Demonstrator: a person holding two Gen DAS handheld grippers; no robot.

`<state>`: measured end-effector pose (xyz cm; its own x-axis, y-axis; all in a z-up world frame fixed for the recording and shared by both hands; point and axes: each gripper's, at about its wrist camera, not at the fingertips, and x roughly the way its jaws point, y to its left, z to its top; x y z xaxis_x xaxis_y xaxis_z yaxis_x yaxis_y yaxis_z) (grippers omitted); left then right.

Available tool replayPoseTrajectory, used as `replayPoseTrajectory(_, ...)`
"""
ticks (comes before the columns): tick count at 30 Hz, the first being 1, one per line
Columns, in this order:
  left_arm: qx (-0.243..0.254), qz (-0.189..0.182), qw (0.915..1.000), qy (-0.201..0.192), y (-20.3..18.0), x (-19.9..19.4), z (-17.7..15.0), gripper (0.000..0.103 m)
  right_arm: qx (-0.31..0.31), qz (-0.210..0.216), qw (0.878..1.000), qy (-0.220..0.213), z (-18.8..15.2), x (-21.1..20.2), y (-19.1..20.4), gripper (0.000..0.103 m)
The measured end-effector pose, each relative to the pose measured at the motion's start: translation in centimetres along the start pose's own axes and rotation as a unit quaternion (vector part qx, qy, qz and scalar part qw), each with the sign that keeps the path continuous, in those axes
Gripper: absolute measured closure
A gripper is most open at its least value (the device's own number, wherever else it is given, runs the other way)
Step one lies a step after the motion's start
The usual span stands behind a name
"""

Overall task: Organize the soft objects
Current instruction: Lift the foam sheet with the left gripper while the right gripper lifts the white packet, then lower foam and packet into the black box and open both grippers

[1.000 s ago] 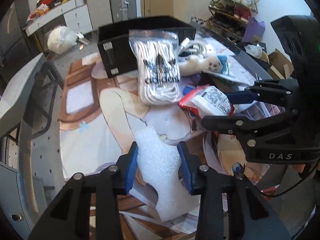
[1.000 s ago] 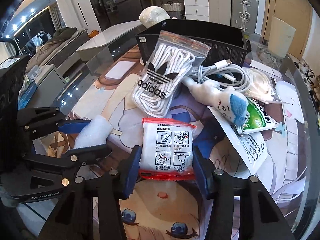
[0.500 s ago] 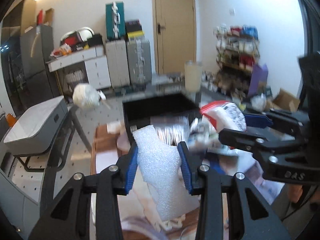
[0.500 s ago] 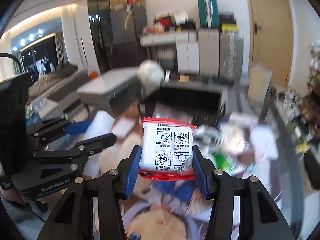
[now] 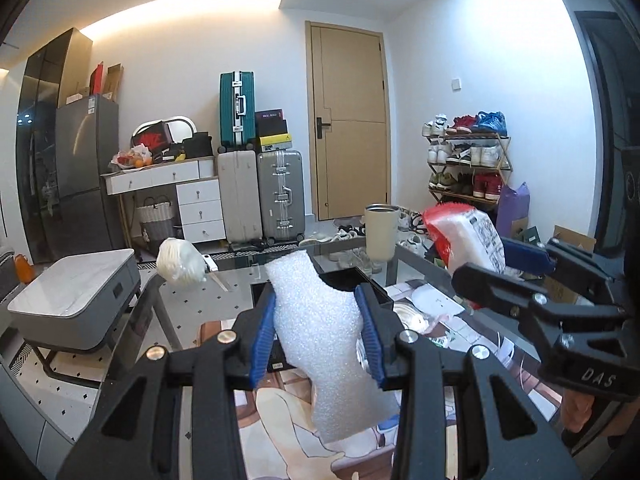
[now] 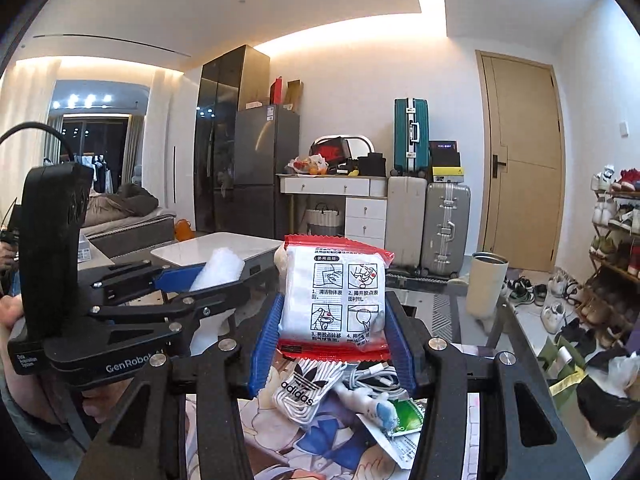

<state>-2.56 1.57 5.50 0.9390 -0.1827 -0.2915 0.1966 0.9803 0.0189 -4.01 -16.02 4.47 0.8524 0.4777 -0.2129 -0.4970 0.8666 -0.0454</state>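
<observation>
Foam piece (image 5: 320, 332) and red packet (image 6: 334, 300) clamped in raised, near-level claws.

In the left wrist view, the foam piece (image 5: 324, 336) hides most of the black box (image 5: 352, 284) at frame centre. In the right wrist view, the red-edged packet (image 6: 334, 300) covers the top of the lace bag (image 6: 308, 384); its small print is illegible. The leaflet (image 6: 400, 444) is partly hidden behind 1 finger (image 6: 440, 420), lower right.

A teal suitcase (image 5: 237, 109) stands atop silver suitcases (image 5: 280, 196) beside a wooden door (image 5: 348, 120).
</observation>
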Motion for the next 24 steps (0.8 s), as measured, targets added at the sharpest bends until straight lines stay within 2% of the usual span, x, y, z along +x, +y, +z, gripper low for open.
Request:
replayPoseTrajectory(8, -0.009, 0.011, 0.9999, -0.002, 0.8, 2.7, 1.8, 0.065, 0.013, -0.001, 1.000, -0.001, 0.6, 1.3, -0.2, 0.053)
replayPoseTrajectory(24, -0.054, 0.035, 0.9979, -0.005, 4.4, 12.8, 4.8, 0.065, 0.031, -0.028, 0.999, 0.033, 3.2, 13.7, -3.3, 0.053)
